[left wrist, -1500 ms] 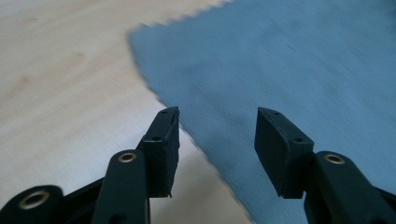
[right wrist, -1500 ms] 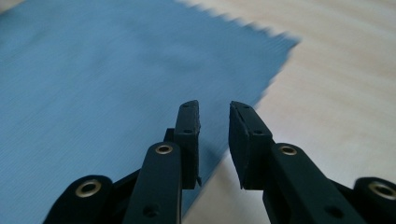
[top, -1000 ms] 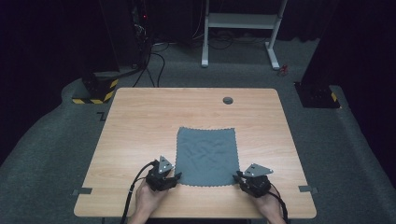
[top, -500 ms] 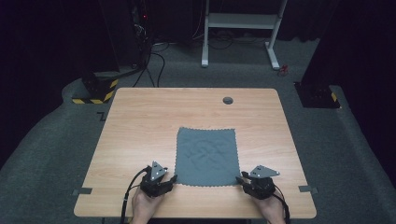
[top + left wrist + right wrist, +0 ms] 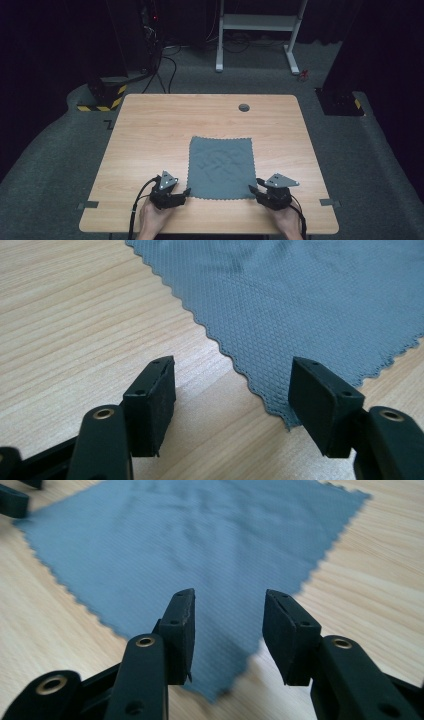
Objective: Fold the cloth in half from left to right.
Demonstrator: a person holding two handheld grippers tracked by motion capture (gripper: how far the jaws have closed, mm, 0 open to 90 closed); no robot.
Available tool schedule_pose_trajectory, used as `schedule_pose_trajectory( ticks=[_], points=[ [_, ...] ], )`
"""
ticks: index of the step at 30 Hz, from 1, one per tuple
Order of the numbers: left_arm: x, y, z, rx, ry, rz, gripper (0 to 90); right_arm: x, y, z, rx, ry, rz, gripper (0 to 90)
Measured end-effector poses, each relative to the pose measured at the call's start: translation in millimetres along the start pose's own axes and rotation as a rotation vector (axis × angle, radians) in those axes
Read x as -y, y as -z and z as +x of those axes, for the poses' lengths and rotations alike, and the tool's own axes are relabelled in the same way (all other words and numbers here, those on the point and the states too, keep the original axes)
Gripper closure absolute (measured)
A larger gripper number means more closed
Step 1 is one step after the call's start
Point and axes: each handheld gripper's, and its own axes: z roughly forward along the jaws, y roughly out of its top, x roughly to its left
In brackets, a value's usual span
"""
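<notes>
Cloth (image 5: pixel 220 167) flat between open tools

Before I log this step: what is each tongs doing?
Left tongs: open, just widened, cloth corner between jaws, unpinched.
Right tongs: open, just widened, over near cloth corner.

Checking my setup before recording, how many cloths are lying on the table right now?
1. A grey square fabric cloth with scalloped edges lies flat on the light wooden table, near its front edge, between the two grippers.
</notes>
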Motion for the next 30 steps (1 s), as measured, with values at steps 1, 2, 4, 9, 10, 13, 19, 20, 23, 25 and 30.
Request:
schedule_pose_trajectory(
  ticks=[1,2,4,9,10,13,19,20,23,25,30],
  points=[
    [-1.7,-0.8,1.7,0.005,-0.002,0.006,34.5,-1.9,-1.2,2.2,-0.007,0.006,0.002,56.1],
    [-3.4,-1.7,3.4,0.012,0.001,0.007,33.8,-4.3,-3.3,5.5,-0.011,0.017,0.007,55.9],
    [-6.6,-3.7,7.1,0.025,0.009,-0.005,35.0,-8.5,-8.4,11.8,-0.024,0.044,0.012,55.8],
    [-18.8,-9.8,19.6,0.055,0.062,-0.018,35.2,-16.8,-20.9,25.1,-0.04,0.058,-0.003,55.8],
    [-22.0,-10.9,21.9,0.051,0.061,-0.015,34.8,-18.1,-22.4,26.9,-0.045,0.057,-0.006,55.7],
    [-32.1,-15.2,31.3,0.034,0.079,-0.004,34.2,-24.0,-30.5,34.5,-0.061,0.065,-0.005,55.2],
    [-48.2,-20.4,46.5,0.037,0.083,0.002,36.0,-35.6,-41.6,47.0,-0.094,0.061,0.02,56.1],
    [-51.1,-21.7,48.7,0.032,0.087,-0.004,36.0,-37.2,-43.1,48.9,-0.106,0.057,0.023,56.0],
    [-59.4,-26.1,53.1,0.017,0.084,0.0,36.4,-41.2,-49.3,58.1,-0.125,0.082,0.034,56.7],
    [-67.3,-30.7,56.0,0.005,0.079,0.002,36.5,-42.5,-51.2,61.8,-0.13,0.09,0.037,57.3],
    [-85.0,-44.0,61.6,-0.016,0.062,0.027,39.6,-48.6,-61.2,76.7,-0.168,0.117,0.041,61.3]
  ],
)
